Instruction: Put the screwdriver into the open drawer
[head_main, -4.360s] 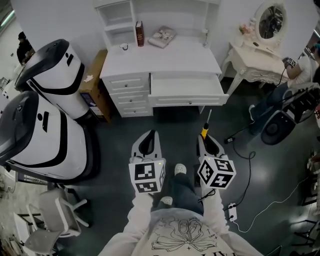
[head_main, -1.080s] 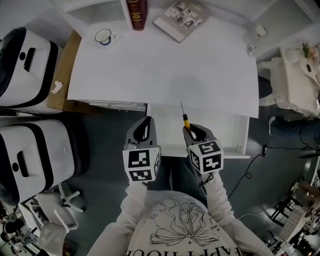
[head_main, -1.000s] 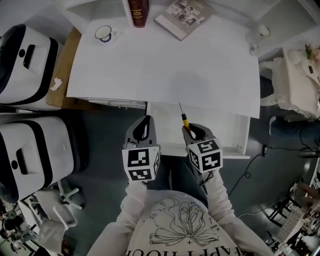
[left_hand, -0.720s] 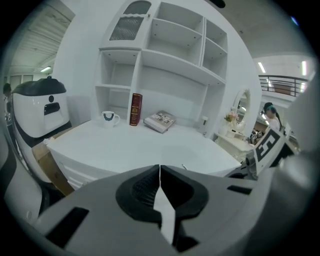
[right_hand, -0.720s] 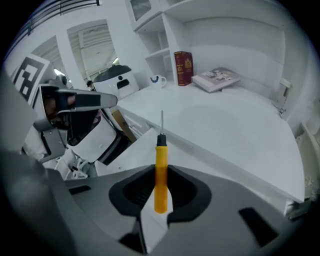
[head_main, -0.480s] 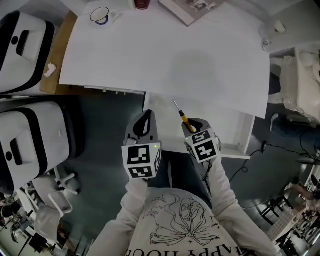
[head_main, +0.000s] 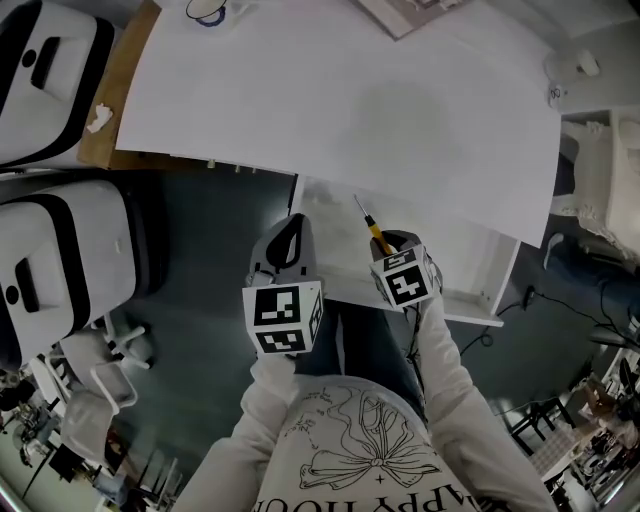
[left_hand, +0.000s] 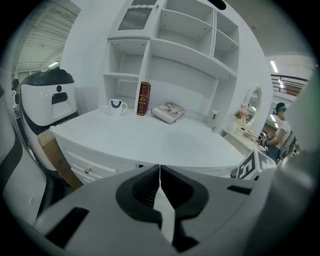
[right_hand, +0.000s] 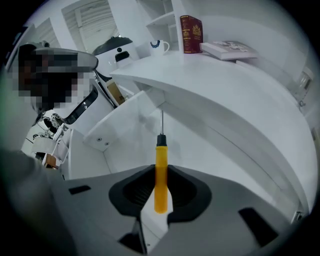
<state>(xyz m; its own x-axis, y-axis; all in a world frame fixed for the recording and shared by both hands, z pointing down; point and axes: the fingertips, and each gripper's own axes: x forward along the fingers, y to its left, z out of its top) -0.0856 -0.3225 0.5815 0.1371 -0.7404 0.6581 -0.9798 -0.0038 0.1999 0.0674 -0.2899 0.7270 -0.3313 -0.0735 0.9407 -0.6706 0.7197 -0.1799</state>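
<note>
Status: your right tongs (right_hand: 160, 192) are clamped on the yellow handle of the screwdriver (right_hand: 160, 167). Its shaft points ahead and down into the open drawer (right_hand: 120, 132). The screwdriver hangs over the drawer's floor, just inside the drawer's front edge, and is not yet let go.

Your left tongs (left_hand: 159, 182) are pressed together on nothing, just outside the drawer's left front corner.

Done: the drawer is open and the tool is over it. Left, by my reading: lower it, lay it on the drawer floor, release.

Unclear: whether the tip touches the drawer floor; neither view settles it. The back of the drawer is hidden under the tabletop (head_main: 340, 100). In the head view the marker cube (head_main: 405, 283) covers most of the right tongs.
</note>
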